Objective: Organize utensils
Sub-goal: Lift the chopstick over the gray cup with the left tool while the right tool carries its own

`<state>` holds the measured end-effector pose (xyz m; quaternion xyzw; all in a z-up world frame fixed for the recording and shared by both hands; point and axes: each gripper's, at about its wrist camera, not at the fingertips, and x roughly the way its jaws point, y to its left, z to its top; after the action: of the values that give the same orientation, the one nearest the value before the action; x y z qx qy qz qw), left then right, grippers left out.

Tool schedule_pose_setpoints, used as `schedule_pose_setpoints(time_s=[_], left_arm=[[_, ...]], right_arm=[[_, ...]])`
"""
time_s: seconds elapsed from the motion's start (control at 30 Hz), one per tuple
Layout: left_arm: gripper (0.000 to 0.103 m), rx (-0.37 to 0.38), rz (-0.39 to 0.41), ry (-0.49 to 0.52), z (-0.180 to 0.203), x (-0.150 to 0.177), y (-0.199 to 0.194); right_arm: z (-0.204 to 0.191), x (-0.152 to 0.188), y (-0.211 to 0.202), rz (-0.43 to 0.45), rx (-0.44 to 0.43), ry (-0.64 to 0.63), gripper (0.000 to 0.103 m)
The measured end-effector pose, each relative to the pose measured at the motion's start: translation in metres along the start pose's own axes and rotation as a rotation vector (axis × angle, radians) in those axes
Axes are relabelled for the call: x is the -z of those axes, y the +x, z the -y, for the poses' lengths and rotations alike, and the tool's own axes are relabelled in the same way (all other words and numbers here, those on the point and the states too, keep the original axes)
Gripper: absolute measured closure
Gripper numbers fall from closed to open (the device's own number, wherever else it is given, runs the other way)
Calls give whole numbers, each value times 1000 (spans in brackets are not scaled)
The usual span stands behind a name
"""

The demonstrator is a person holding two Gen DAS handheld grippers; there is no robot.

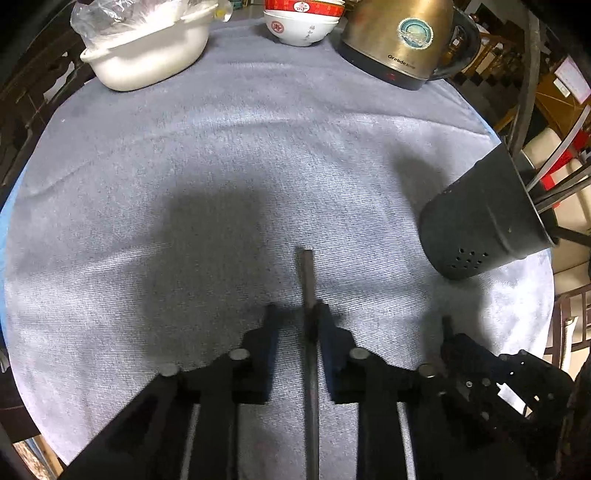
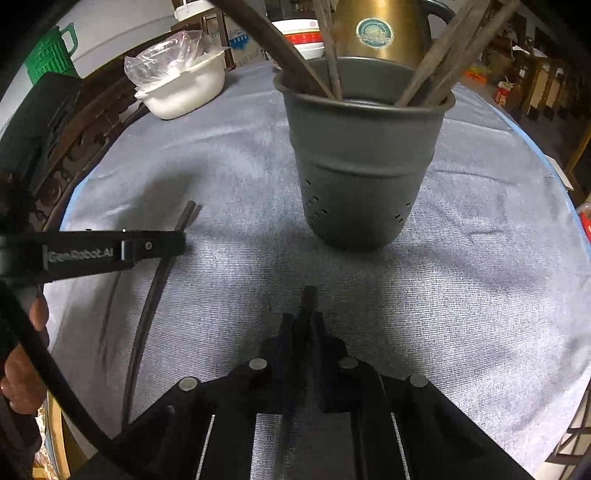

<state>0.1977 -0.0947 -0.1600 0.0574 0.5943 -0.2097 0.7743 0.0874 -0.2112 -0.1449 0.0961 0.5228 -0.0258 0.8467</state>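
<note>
A dark chopstick (image 1: 308, 291) lies on the grey cloth between the fingers of my left gripper (image 1: 298, 314), whose jaws stand apart around it, the right finger touching it. In the right wrist view the same chopstick (image 2: 157, 280) lies under the left gripper (image 2: 177, 242). My right gripper (image 2: 303, 317) is shut on another dark chopstick (image 2: 308, 295), held low over the cloth in front of the grey perforated utensil holder (image 2: 364, 166). The holder (image 1: 484, 221) stands upright with several chopsticks (image 2: 443, 59) in it. The right gripper (image 1: 448, 325) shows at the left view's lower right.
A grey cloth (image 1: 221, 166) covers the round table. At the back stand a white tub with a plastic bag (image 1: 147, 48), stacked red and white bowls (image 1: 301, 18) and a brass-coloured electric kettle (image 1: 402, 40). Chairs ring the table edge.
</note>
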Motion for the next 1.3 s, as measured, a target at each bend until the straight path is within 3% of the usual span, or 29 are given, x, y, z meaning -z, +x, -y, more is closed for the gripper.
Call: schedule_pose_setpoints(time_s=[0.2,0.4,0.67,0.97,1.3], left_arm=[[96,-10,35,4,-2,6,-11],[96,25,141,-7,-8,19,-60],[97,49,282,20,4,45,-131],[97,86,421,51,13,68,-196],[97,98,512,63,25,68,-228]], right_arm=[[10,6,-16,31,-54,43,95],[27,5,-57,132,-129,75,96],[33,4,-119,285,-168,69,96],[39,5,-177,447,-192,98,96],[40,4,-210,568,-178,132,96]])
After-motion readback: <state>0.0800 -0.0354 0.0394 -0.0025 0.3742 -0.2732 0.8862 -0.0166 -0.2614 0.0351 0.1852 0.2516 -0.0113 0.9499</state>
